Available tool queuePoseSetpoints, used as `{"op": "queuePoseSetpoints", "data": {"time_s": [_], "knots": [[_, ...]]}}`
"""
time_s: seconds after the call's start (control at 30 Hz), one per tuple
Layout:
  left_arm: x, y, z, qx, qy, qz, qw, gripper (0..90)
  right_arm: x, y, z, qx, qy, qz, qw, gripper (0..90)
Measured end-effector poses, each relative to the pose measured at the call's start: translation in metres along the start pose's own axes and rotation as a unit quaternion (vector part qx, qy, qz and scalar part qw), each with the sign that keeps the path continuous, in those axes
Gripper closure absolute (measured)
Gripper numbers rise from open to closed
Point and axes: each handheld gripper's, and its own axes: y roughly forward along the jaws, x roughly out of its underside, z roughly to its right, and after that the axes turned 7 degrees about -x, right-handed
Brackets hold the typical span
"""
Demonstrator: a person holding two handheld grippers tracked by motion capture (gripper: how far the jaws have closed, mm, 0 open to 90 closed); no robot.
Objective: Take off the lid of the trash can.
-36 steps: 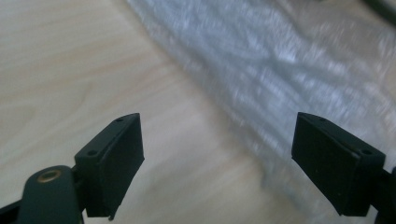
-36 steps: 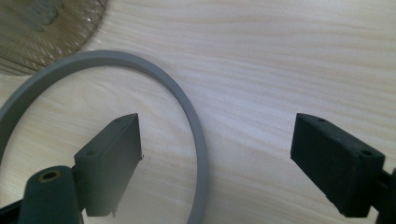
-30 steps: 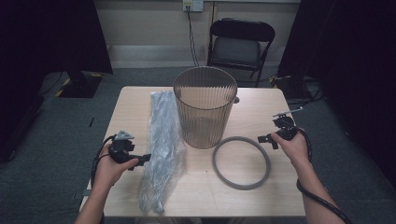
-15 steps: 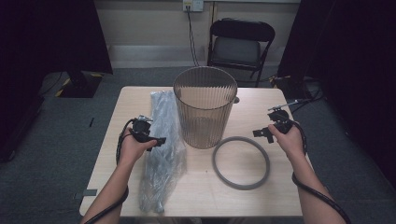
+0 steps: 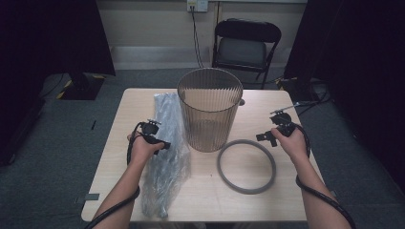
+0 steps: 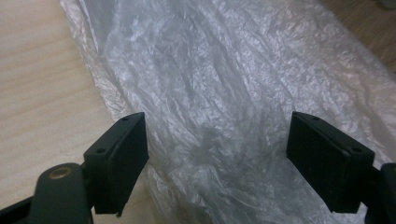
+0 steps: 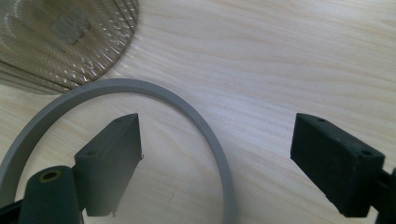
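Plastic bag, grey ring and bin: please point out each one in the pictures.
plastic bag (image 6: pixel 219 107), left gripper view, on its crinkled middle.
grey ring (image 5: pixel 246 166), high view, on the near left part of its band.
bin (image 5: pixel 209 125), high view, on its ribbed front wall.

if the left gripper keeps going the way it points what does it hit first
Most likely the crumpled clear plastic bag: the left gripper has open jaws aimed straight at it, with nothing in between; the gap is hard to judge.
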Motion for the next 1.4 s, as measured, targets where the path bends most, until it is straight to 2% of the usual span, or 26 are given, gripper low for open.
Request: {"op": "queuePoseSetpoints", "data": {"time_s": [0.07, 0.23, 0.3, 0.37, 0.4, 0.5, 0.53, 0.57, 0.6, 0.63, 0.67, 0.7, 0.77, 0.83, 0.87, 1.0, 1.13, 1.23, 1.3, 1.4], "knots": [[0.002, 0.002, 0.003, -0.006, 0.004, -0.013, 0.9999, 21.3, -0.001, 0.0, -0.002, 0.0, -0.002, 0.0, 1.0, 15.7], [0.003, 0.003, 0.006, -0.013, 0.01, -0.018, 0.9997, 19.6, -0.002, -0.003, -0.005, 0.001, -0.006, -0.004, 1.0, 15.7], [0.003, 0.003, 0.009, -0.02, 0.028, -0.024, 0.9991, 18.7, -0.002, -0.004, -0.005, 0.003, -0.004, -0.004, 1.0, 15.6], [0.004, 0.004, 0.011, -0.028, 0.03, -0.023, 0.9989, 19.1, -0.001, -0.005, -0.004, 0.004, -0.005, -0.004, 1.0, 15.7], [0.004, 0.004, 0.012, -0.033, 0.039, -0.025, 0.9984, 19.1, -0.001, -0.005, -0.005, 0.003, -0.004, -0.005, 1.0, 15.6], [0.004, 0.003, 0.014, -0.035, 0.032, -0.023, 0.9986, 20.5, -0.001, -0.007, -0.006, 0.005, -0.008, -0.004, 0.9999, 15.7], [0.003, 0.002, 0.015, -0.036, 0.035, -0.023, 0.9985, 22.3, -0.001, -0.007, -0.006, 0.005, -0.008, -0.004, 0.9999, 15.7], [0.003, 0.0, 0.016, -0.031, 0.037, -0.024, 0.9985, 28.8, -0.001, -0.007, -0.007, 0.005, -0.01, -0.005, 0.9999, 15.7], [0.002, -0.002, 0.016, -0.03, 0.042, -0.027, 0.9983, 40.4, -0.001, -0.008, -0.007, 0.003, -0.011, -0.006, 0.9999, 15.8], [0.002, -0.003, 0.017, -0.031, 0.043, -0.03, 0.9982, 46.3, -0.001, -0.008, -0.007, 0.004, -0.009, -0.006, 0.9999, 15.9], [0.002, -0.003, 0.018, -0.028, 0.037, -0.036, 0.9983, 46.5, -0.001, -0.009, -0.006, 0.007, -0.01, -0.005, 0.9999, 15.9], [0.002, -0.003, 0.017, -0.028, 0.049, -0.029, 0.998, 48.0, -0.001, -0.01, -0.006, 0.006, -0.008, -0.003, 0.9999, 15.9], [0.003, -0.004, 0.016, -0.019, 0.057, -0.022, 0.9979, 60.7, -0.001, -0.012, -0.005, 0.006, -0.006, 0.0, 1.0, 15.9], [0.005, -0.005, 0.015, -0.009, 0.065, -0.017, 0.9977, 68.7, -0.001, -0.014, -0.004, 0.004, -0.006, 0.002, 1.0, 15.9], [0.006, -0.005, 0.014, -0.005, 0.058, -0.013, 0.9982, 74.8, 0.0, -0.014, -0.004, 0.004, -0.004, 0.001, 1.0, 15.9], [0.009, -0.005, 0.011, 0.017, 0.047, -0.006, 0.9987, 85.5, 0.0, -0.015, -0.004, 0.004, -0.005, 0.0, 1.0, 15.9], [0.01, -0.013, 0.009, 0.038, 0.031, -0.01, 0.9988, 89.0, -0.001, -0.018, -0.005, 0.006, -0.008, -0.003, 0.9999, 15.9], [0.007, -0.028, 0.005, 0.05, 0.037, 0.0, 0.9981, 89.7, -0.003, -0.022, -0.007, 0.007, -0.011, 0.001, 0.9999, 15.9], [0.004, -0.041, -0.001, 0.053, 0.038, 0.007, 0.9979, 89.7, -0.005, -0.026, -0.008, 0.008, -0.013, 0.001, 0.9999, 15.9], [0.002, -0.061, -0.008, 0.055, 0.05, 0.018, 0.9971, 89.8, -0.008, -0.031, -0.012, 0.009, -0.016, 0.006, 0.9998, 15.9]]}}
